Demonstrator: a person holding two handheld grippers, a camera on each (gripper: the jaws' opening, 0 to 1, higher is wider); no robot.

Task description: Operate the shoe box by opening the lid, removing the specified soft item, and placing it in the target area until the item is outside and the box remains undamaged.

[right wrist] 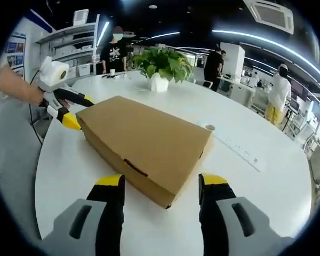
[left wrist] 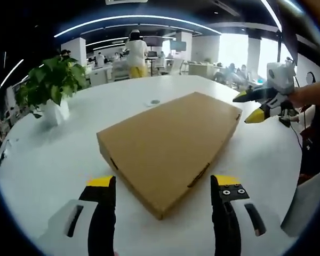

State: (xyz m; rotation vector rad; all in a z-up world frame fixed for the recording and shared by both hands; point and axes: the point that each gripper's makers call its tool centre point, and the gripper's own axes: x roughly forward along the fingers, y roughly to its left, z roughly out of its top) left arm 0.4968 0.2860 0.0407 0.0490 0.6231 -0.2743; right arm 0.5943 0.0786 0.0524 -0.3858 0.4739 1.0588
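A flat brown cardboard shoe box (left wrist: 170, 141) (right wrist: 144, 141) lies on the white round table (left wrist: 58, 160) with its lid shut; nothing of its contents shows. My left gripper (left wrist: 164, 185) is open, its yellow-tipped jaws standing wide on either side of one box corner without touching it. My right gripper (right wrist: 161, 183) is open too, straddling the opposite corner. Each gripper also shows in the other's view: the right gripper (left wrist: 248, 106) hangs open by the box's far right corner, and the left gripper (right wrist: 79, 111) hangs open at the far left corner, held by a hand.
A potted green plant (left wrist: 50, 85) (right wrist: 162, 66) in a white pot stands on the table beyond the box. A small round disc (left wrist: 155, 101) (right wrist: 209, 127) lies near it. A person in yellow trousers (left wrist: 135, 53) and a person in black (right wrist: 114, 50) stand beyond the table.
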